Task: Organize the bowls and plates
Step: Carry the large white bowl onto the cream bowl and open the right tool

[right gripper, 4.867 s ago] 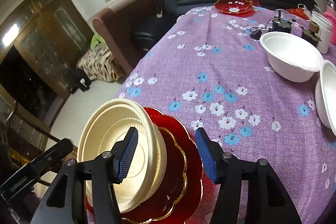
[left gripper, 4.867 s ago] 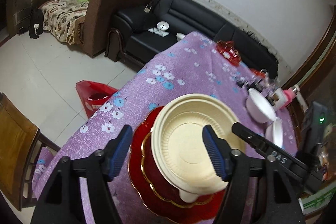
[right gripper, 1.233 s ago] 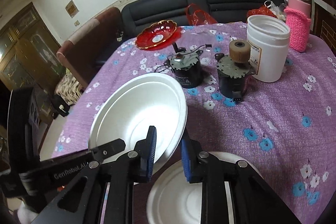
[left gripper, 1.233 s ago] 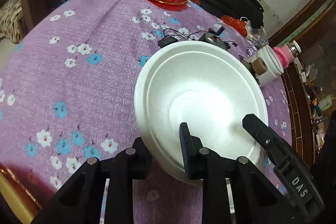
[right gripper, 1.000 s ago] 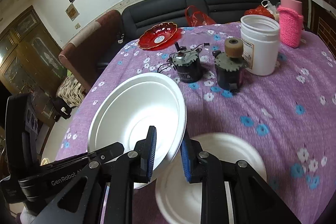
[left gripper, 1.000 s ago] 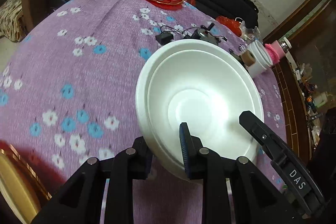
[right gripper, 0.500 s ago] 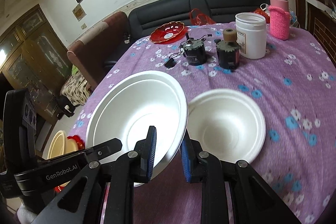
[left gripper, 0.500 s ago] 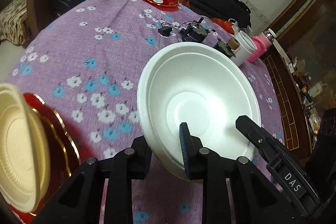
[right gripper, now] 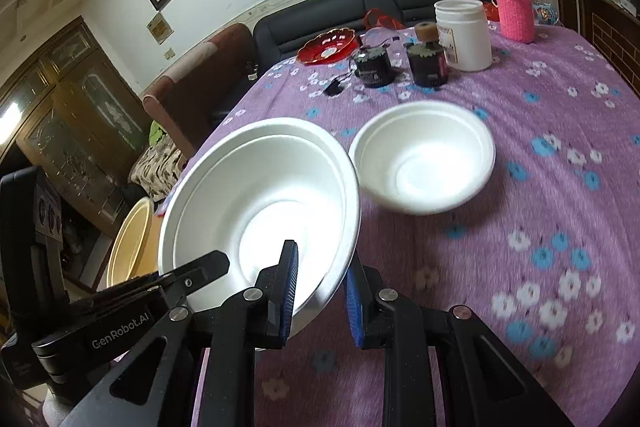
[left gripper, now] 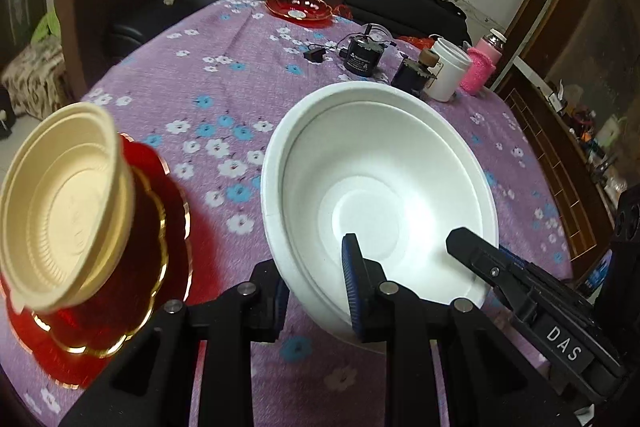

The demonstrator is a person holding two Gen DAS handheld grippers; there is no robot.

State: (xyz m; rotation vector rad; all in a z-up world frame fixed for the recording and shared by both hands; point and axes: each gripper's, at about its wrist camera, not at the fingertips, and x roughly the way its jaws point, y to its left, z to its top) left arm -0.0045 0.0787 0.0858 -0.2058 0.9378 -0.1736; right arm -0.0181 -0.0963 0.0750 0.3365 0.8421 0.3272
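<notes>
While both grippers — left point(left gripper: 316, 291), right point(right gripper: 320, 291) — clamp one white bowl's point(left gripper: 376, 195) rim, it hangs above the purple tablecloth point(left gripper: 224, 83).

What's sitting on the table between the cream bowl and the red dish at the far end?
Nothing: in the left wrist view only flowered purple tablecloth lies between the cream bowl and the far red dish.

I see the large white bowl point(left gripper: 380, 187) as matt foam, the smaller white bowl point(right gripper: 424, 159) likewise. The cream bowl point(left gripper: 64, 211) looks like smooth ribbed plastic on a glossy red plate point(left gripper: 160, 247). The tablecloth point(left gripper: 208, 87) is woven fabric.
</notes>
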